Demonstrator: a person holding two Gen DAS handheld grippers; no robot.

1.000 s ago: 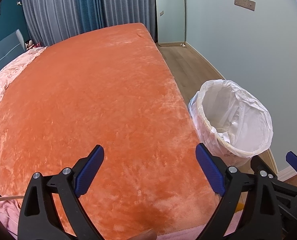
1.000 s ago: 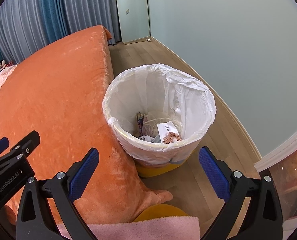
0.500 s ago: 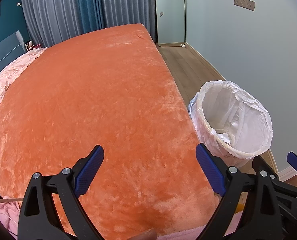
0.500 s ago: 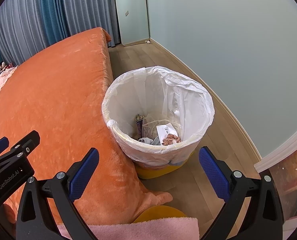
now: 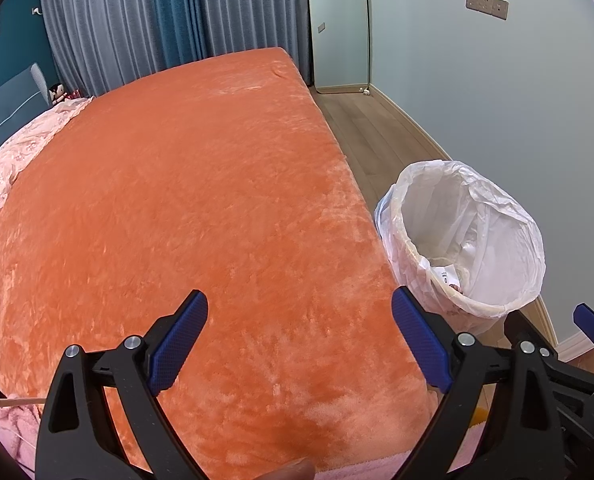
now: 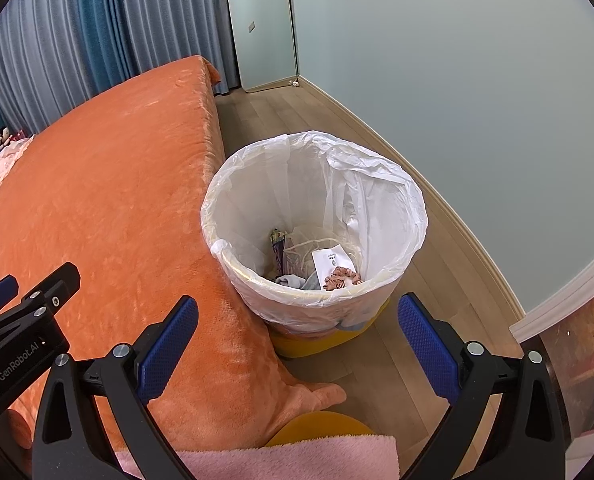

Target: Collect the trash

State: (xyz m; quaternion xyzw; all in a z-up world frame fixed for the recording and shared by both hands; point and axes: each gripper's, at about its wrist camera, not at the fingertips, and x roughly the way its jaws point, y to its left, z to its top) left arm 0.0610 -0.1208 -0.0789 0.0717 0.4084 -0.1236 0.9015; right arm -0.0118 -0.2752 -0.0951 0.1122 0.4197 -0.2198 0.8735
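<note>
While tongs (image 6: 297, 348) gape (empty), trash (image 6: 317, 266) lies ahead.

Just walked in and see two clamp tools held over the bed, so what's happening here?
A person is collecting trash with a handheld gripper in each hand. Both the left gripper and right gripper are open and empty. The left one hangs over the orange blanket; the right points at the lined trash bin on the floor beside the bed. Scraps already lie in the bin, and no trash shows on the blanket.
</note>
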